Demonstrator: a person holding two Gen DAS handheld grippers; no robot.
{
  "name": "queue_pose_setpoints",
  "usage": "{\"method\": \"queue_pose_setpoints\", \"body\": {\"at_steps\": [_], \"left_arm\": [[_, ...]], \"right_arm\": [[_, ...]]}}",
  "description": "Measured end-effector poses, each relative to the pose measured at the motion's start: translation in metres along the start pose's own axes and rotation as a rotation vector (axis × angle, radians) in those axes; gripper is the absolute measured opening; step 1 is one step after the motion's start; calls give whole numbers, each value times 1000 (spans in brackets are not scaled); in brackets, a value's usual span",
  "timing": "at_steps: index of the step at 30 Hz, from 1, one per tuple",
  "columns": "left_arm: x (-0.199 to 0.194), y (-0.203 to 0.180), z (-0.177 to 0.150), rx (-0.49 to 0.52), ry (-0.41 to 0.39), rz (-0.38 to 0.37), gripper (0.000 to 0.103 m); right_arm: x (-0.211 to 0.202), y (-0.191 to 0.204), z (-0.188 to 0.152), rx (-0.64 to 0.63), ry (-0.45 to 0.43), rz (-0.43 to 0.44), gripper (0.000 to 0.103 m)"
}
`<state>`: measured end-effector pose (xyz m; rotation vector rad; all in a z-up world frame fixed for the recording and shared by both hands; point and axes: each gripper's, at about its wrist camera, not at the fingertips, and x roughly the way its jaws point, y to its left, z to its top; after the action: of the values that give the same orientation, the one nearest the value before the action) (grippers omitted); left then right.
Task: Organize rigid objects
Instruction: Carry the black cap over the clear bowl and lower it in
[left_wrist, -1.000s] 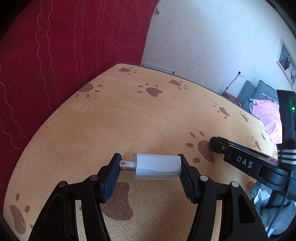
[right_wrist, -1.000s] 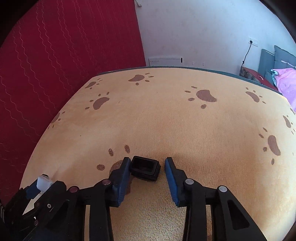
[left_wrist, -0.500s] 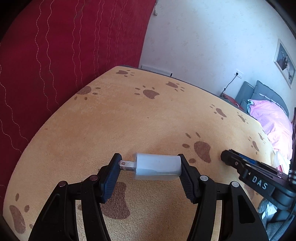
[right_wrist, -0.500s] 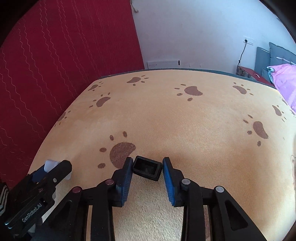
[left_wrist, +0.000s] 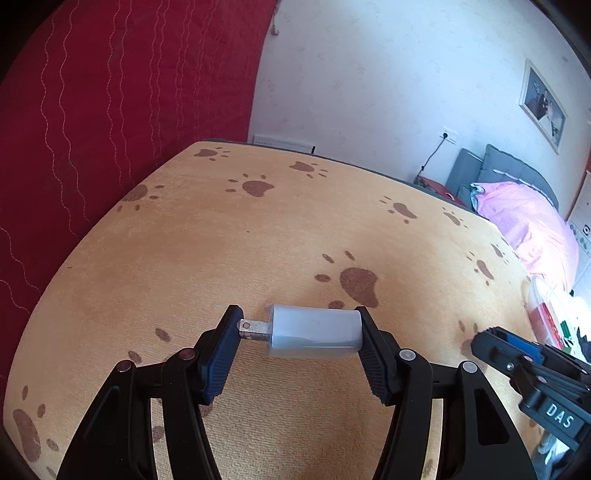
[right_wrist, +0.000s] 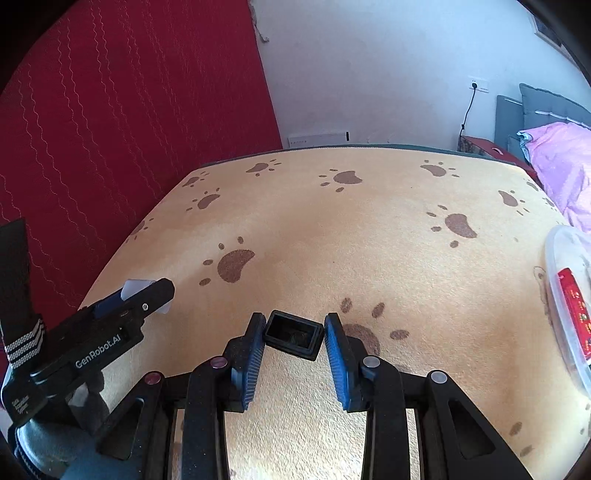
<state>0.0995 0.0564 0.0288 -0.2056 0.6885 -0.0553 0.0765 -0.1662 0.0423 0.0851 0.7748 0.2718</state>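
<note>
Paw-print surface (right_wrist: 369, 258) now lower in both frames; clear tub (right_wrist: 569, 302) enters at right. Left gripper (left_wrist: 300, 328) fingers pinch white charger (left_wrist: 314, 330); right gripper (right_wrist: 294, 334) fingers pinch black cap (right_wrist: 293, 335). Both lifted, likely tub-bound.

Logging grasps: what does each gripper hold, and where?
Left gripper: white charger plug, clamped end to end, prongs to base. Right gripper: small black cap, by its sides.

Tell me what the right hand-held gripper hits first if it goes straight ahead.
Nothing close: the right hand-held gripper, shut on the black cap, faces bare paw-print blanket. Depth is unclear.
</note>
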Motion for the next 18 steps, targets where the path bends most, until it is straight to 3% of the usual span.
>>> {"method": "queue_pose_setpoints", "body": {"at_steps": [6, 18], "left_arm": [[0, -5, -2, 21, 2, -10, 61], [1, -8, -3, 29, 7, -17, 61]], "right_arm": [[-19, -11, -15, -18, -24, -34, 35], [-42, -56, -34, 79, -21, -91, 35]]}}
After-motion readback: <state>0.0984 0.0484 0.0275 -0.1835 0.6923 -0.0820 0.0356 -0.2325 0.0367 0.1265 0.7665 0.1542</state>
